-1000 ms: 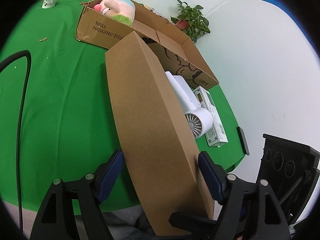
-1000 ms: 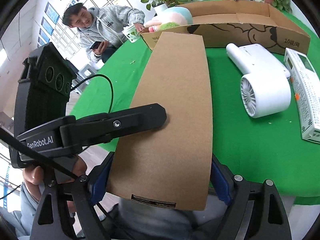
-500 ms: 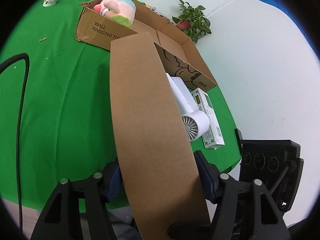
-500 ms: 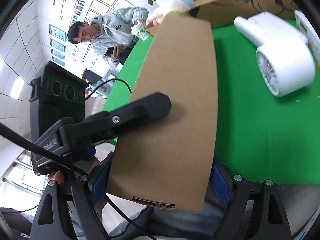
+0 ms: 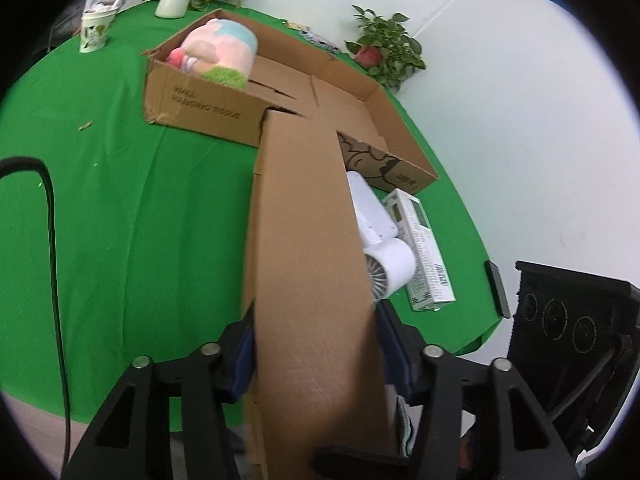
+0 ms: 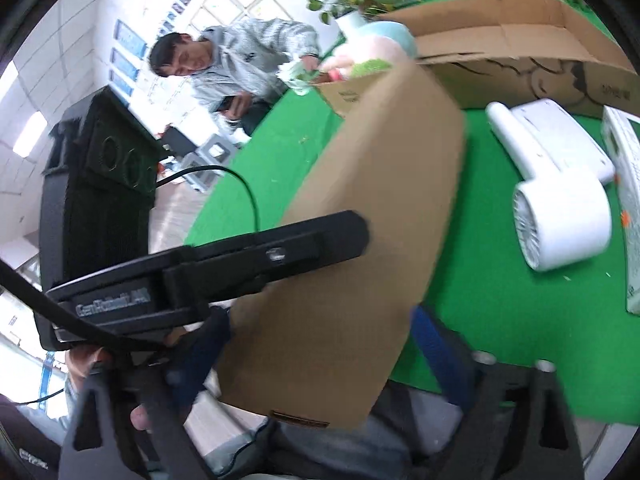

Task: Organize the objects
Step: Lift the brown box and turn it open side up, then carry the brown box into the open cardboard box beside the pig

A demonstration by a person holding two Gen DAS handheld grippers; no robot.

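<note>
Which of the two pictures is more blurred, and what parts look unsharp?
Right wrist view: clearly more blurred; the brown box, the left gripper's lettering and the white fan are smeared. Left wrist view: mostly sharp; only the open carton's print looks soft. Both views bend straight edges and have dark round corners.

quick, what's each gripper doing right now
Left gripper: closed on the flat brown box, one finger against each side.
Right gripper: closed on the same flat brown box, near its close end.
</note>
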